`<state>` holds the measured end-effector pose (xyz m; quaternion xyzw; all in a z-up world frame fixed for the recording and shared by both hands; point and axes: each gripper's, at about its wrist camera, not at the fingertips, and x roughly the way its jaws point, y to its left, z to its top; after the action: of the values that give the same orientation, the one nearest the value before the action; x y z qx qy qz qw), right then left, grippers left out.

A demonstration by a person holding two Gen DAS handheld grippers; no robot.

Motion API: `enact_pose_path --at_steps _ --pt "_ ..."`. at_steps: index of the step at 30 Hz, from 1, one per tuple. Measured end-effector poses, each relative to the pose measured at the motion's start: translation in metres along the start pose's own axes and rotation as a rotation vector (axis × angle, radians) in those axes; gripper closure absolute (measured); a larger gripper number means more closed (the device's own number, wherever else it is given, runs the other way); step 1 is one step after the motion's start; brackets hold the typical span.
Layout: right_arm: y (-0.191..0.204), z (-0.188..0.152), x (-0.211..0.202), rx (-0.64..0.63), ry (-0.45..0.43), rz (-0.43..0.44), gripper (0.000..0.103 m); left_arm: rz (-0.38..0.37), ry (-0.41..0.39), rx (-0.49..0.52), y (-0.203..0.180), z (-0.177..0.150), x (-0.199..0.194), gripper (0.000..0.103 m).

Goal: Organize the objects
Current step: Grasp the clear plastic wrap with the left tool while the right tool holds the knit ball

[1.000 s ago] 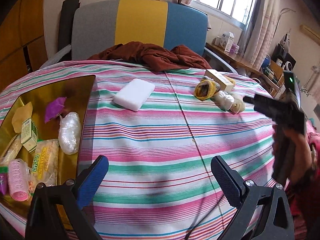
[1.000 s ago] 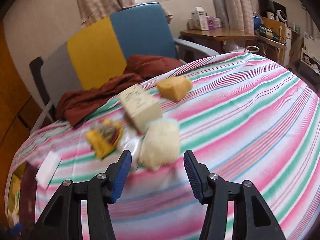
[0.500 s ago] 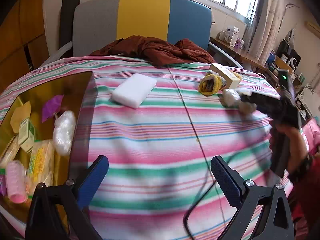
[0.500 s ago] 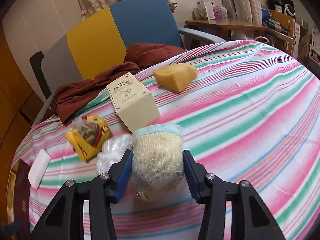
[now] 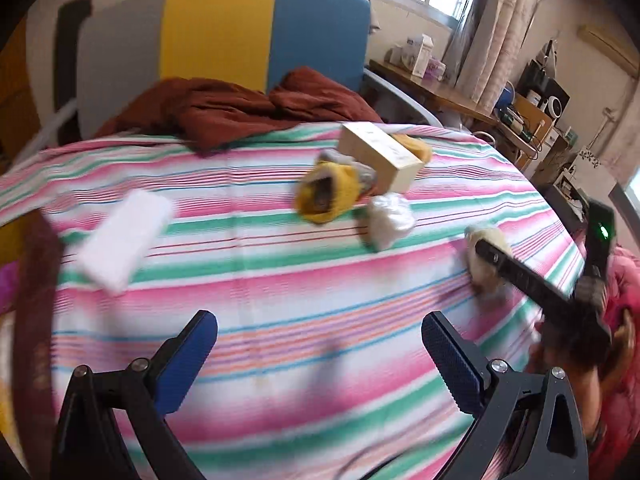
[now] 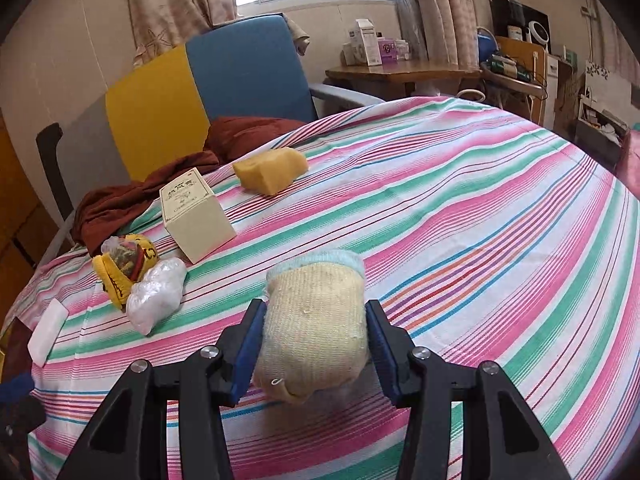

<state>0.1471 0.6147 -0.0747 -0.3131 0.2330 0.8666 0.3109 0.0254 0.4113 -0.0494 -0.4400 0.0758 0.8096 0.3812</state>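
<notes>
My right gripper is shut on a cream knitted sock roll with a pale blue cuff, its blue pads pressed on both sides, just above the striped cloth. In the left wrist view the same gripper holds that roll at the right. My left gripper stands open over bare striped cloth with nothing between its fingers. Farther back lie a yellow sock bundle, a white plastic bag, a cream box, a yellow sponge and a white sponge block.
A striped tablecloth covers the round table. A brown garment lies at the far edge before a grey, yellow and blue chair. A dark tray edge shows at the left. A hand holds the right gripper.
The right gripper closed on the cream sock roll and drew it away from the other items. The left gripper swung right, so the tray slid out of its view.
</notes>
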Motion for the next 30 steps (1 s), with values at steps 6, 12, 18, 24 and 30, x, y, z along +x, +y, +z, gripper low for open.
enact_pose_path --at_steps 6,12,18,24,30 --pt "-0.004 -0.002 0.0 0.016 -0.019 0.01 0.053 -0.06 0.076 -0.108 -0.018 0.03 0.056 0.003" --pt "-0.004 -0.004 0.0 0.016 -0.03 0.01 0.053 -0.075 0.075 -0.146 -0.033 0.048 0.088 0.008" --pt "0.001 -0.005 0.0 -0.006 -0.04 -0.01 0.053 -0.065 0.05 -0.087 -0.046 0.06 0.105 0.031" --pt "0.004 -0.006 -0.001 -0.025 -0.046 -0.028 0.052 -0.054 -0.013 -0.009 -0.034 0.046 0.1 0.064" --pt "0.003 -0.005 0.0 -0.023 -0.047 -0.027 0.053 -0.1 -0.031 -0.019 -0.02 0.031 0.085 0.064"
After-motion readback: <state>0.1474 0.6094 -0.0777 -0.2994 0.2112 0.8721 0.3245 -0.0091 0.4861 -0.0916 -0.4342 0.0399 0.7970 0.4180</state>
